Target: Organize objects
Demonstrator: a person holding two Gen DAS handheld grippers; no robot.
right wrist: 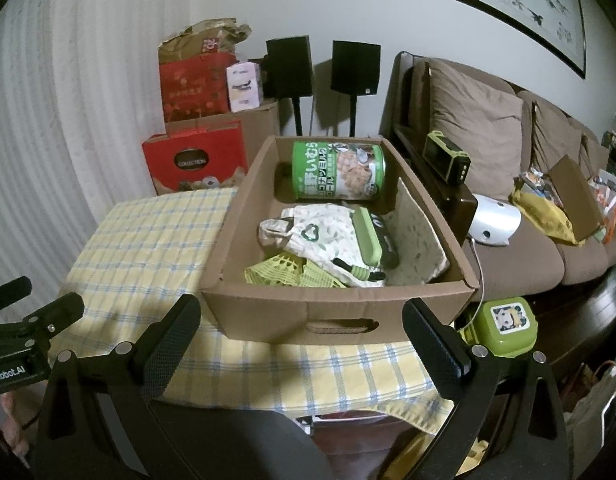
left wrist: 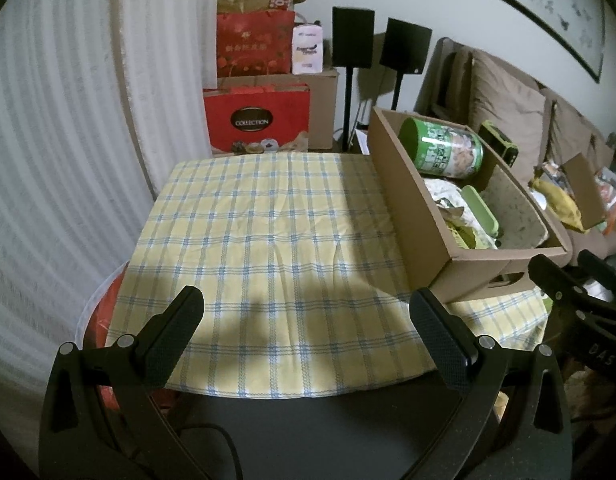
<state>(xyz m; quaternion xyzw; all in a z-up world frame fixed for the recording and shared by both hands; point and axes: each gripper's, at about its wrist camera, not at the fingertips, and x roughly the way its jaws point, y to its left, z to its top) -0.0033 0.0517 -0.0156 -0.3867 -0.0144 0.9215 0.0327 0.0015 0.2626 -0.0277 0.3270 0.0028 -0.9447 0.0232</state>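
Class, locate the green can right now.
The green can lies on its side at the far end of the cardboard box, beyond the patterned cloth bag, in both wrist views.

**Readable print: a gift bag, a can, two grippers**

"COLLECTION" sits in a dark oval on the red gift bag [left wrist: 255, 122]. Japanese lettering runs along the green can [right wrist: 338, 170] lying in the cardboard box [right wrist: 340, 312]. The right gripper [left wrist: 564, 276] bears "DAS"; the left gripper [right wrist: 47, 300] reads "…nRobot.AI", its start cut off.
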